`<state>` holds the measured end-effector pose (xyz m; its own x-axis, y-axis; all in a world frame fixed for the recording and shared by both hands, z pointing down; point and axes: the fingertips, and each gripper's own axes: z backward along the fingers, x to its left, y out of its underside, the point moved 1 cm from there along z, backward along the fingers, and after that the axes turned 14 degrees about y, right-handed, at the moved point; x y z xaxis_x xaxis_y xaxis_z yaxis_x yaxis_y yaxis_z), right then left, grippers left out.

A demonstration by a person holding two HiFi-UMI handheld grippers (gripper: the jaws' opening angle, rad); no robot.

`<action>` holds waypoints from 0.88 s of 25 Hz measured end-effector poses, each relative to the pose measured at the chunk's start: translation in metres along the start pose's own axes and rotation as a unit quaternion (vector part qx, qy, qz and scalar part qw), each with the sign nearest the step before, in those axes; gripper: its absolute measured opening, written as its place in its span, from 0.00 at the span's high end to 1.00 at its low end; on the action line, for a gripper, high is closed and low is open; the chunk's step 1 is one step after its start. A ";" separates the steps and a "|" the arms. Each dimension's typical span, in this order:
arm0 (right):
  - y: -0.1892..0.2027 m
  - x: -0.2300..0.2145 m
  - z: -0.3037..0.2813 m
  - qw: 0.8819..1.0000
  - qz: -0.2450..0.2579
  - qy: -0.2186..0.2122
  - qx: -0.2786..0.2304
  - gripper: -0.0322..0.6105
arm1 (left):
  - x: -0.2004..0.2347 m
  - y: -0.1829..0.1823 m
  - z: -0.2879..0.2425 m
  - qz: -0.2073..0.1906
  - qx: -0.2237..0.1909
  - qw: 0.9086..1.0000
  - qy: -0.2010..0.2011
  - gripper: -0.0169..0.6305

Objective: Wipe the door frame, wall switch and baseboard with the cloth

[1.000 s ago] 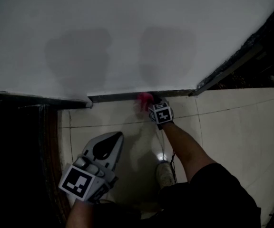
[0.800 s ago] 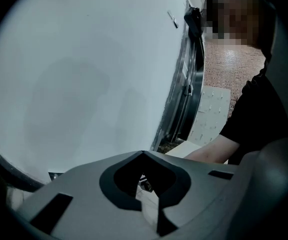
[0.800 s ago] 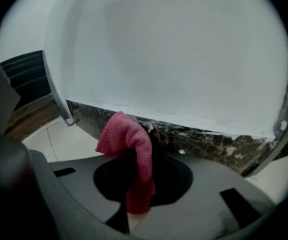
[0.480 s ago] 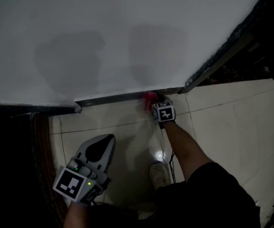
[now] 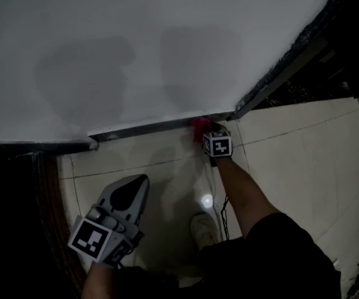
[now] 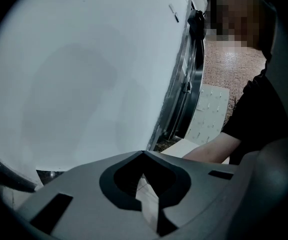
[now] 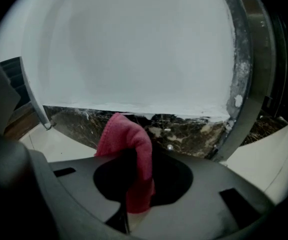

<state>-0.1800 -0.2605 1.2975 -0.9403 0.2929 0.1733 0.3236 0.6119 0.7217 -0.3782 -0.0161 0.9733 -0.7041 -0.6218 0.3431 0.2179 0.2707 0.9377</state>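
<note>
Sliding right along the foot of the wall since a second ago, the right gripper (image 5: 210, 136) now works close to the corner where the baseboard (image 5: 142, 129) meets the metal door frame (image 5: 279, 67). Its jaws are clamped on a red cloth (image 7: 126, 134). A fold bulges out ahead of the tips and the rest hangs down through the gap behind them. Pinched this way, the loose fold makes a soft pad that reaches the dark, stone-patterned strip before the hard jaw tips do. From the head view the cloth sits at or against the baseboard's face, though actual contact cannot be confirmed. The person's forearm stretches low over the pale floor tiles (image 5: 291, 142) to keep the gripper down at skirting height.

The left gripper (image 5: 136, 185) has barely shifted. It hangs back above the tiles near the person's shoe (image 5: 201, 228), well apart from the wall (image 5: 136, 42). Its jaws are drawn together at the tips with nothing between them. It appears to be parked out of the way, since the wiping is a one-handed job.

By the look of it, the baseboard pass is nearing its end at the frame, whose chipped, paint-flecked lower edge stands just to the right of the cloth. The wall switch is not in view from any camera. The dim light hides any sign of what has been cleaned.
</note>
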 end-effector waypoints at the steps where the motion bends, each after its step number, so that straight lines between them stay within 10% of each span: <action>1: 0.002 -0.005 -0.001 1.000 -0.003 0.005 0.003 0.86 | 0.000 0.000 -0.002 0.001 0.001 1.000 0.001 0.98; 22: 0.004 -0.076 0.008 0.993 -0.073 0.086 0.019 0.86 | 0.009 0.001 0.022 0.008 0.013 1.000 -0.026 0.98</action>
<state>-0.1065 -0.2745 1.2816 -0.9806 0.0704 0.1827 0.1825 0.6666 0.7228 -0.3989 -0.0053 0.9758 -0.7343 -0.5791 0.3542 0.2123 0.2996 0.9301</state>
